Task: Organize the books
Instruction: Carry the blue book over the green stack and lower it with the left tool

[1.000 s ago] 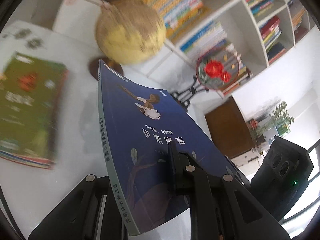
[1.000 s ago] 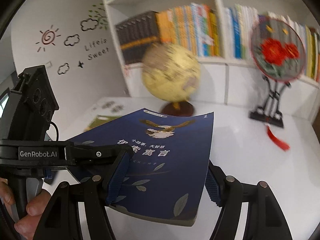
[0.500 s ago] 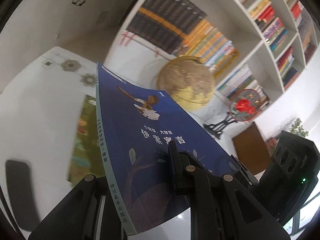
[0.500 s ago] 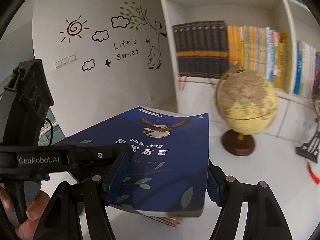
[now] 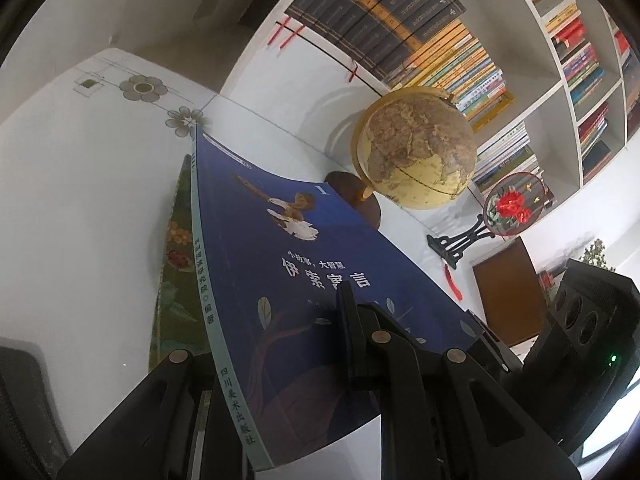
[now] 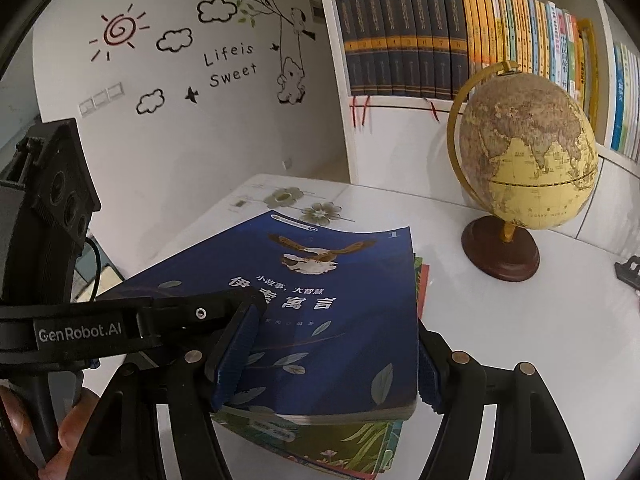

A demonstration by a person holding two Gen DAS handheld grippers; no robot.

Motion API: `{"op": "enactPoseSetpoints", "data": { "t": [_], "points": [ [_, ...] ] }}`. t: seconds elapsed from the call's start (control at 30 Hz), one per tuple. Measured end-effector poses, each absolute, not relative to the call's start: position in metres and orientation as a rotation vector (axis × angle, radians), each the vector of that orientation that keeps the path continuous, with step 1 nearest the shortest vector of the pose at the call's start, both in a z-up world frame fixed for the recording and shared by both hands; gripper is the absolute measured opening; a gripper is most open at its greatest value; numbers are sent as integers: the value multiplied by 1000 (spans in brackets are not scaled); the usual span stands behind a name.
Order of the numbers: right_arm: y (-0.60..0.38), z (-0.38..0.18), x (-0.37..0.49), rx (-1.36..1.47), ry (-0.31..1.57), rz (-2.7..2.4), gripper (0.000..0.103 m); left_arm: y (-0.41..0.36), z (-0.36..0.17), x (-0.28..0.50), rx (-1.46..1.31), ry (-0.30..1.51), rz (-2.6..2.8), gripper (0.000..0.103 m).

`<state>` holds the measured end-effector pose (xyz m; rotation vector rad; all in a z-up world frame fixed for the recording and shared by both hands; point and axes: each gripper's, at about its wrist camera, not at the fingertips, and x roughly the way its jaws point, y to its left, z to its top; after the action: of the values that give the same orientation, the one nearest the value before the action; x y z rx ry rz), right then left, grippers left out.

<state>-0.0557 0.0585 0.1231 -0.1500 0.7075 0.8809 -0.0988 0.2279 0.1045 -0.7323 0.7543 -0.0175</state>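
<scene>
Gripping the dark blue paperback book with the eagle on its cover (image 5: 304, 280), the left gripper (image 5: 276, 356) has its jaws clenched on the book's near edge, one black finger lying on the cover in the lower centre of the left wrist frame and the other below the pale green spine. In the right wrist view the same blue book (image 6: 320, 320) fills the lower centre, and the right gripper (image 6: 324, 364) brackets it: a blue-padded finger sits at the book's left side and another at its right edge, spread wide. Whether those pads press on the book or merely stand beside it cannot be told.

The blue book sits over a stack of green illustrated books (image 6: 344, 444) lying on the white table with grey flower prints (image 6: 540, 340); the stack shows beneath its lower edge, and in the left wrist view as a green strip (image 5: 176, 256) left of the spine.

A yellow and brown globe on a dark wooden base (image 6: 524, 152) stands on the table at the right of the right wrist frame, apart from the books. A white bookshelf filled with dark and coloured volumes (image 6: 404, 36) runs across the upper right. A round embroidered fan with red flowers on a black stand (image 5: 512, 208) appears at the right of the left wrist frame.
</scene>
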Motion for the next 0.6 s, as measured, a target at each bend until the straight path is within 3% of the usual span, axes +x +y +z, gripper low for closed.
{"op": "enactPoseSetpoints", "data": {
  "t": [0.6],
  "points": [
    [64, 97, -52, -156, 781, 873, 70, 232, 76, -102, -764, 817, 0, 20]
  ]
}}
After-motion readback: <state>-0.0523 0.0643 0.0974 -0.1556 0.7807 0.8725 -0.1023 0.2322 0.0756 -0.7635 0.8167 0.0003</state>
